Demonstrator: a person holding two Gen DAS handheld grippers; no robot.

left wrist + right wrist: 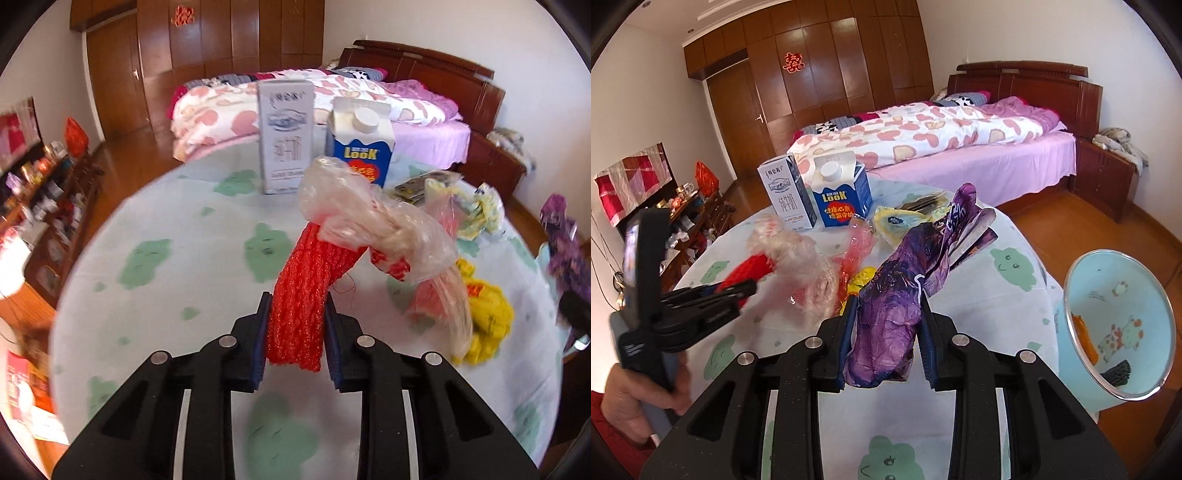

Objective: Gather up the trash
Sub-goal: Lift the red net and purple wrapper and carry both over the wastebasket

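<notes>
My left gripper [297, 314] is shut on a red mesh net [303, 291] whose far end is wrapped in a clear plastic bag [369, 218]; the bundle hangs above the table. In the right wrist view that gripper [738, 291] shows at the left, held by a hand [631, 395]. My right gripper [886, 317] is shut on a crumpled purple wrapper [897, 295], lifted off the cloth. A yellow bag [487, 317], a pink bag [857, 243] and pale wrappers [901, 218] lie on the table. A light blue bin [1115, 325] stands at the right.
The round table [155, 295] has a white cloth with green cloud prints. A grey milk carton [286, 136] and a blue LOOK carton [364, 144] stand at its far side. Beyond are a bed [942, 136], a wardrobe [831, 81] and a cluttered shelf [44, 206].
</notes>
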